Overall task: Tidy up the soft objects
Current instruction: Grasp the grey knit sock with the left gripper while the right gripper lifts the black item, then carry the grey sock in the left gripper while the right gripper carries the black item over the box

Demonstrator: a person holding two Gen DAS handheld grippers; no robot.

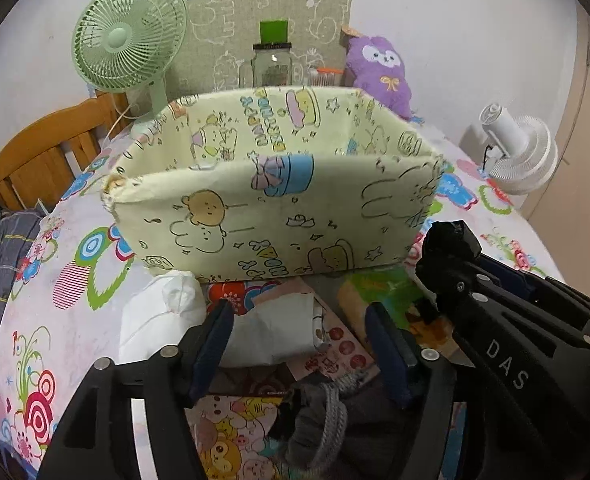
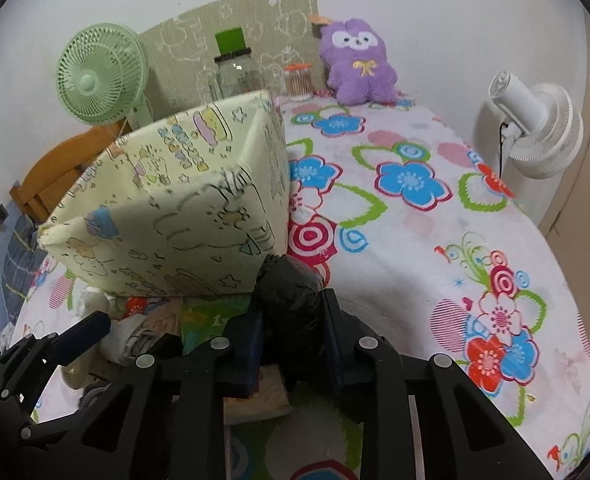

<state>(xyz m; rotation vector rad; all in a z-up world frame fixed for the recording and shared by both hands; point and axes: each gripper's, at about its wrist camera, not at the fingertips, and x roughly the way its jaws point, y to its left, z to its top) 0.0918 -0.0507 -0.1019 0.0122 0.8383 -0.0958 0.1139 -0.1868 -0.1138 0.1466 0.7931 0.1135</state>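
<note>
Right gripper (image 2: pixel 293 332) jaws clamped on black bundle (image 2: pixel 289 292); left gripper (image 1: pixel 299 344) jaws apart over white cloth (image 1: pixel 271 332). Risk: bundle snagging fabric bin (image 1: pixel 271 184) wall, tipping it.

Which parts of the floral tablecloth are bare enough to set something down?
The floral tablecloth is bare right of the pale yellow cartoon-print fabric bin, between the purple plush toy and the white fan. It is crowded in front of the bin, where white tissue packs and the black crinkled bundle lie.
</note>
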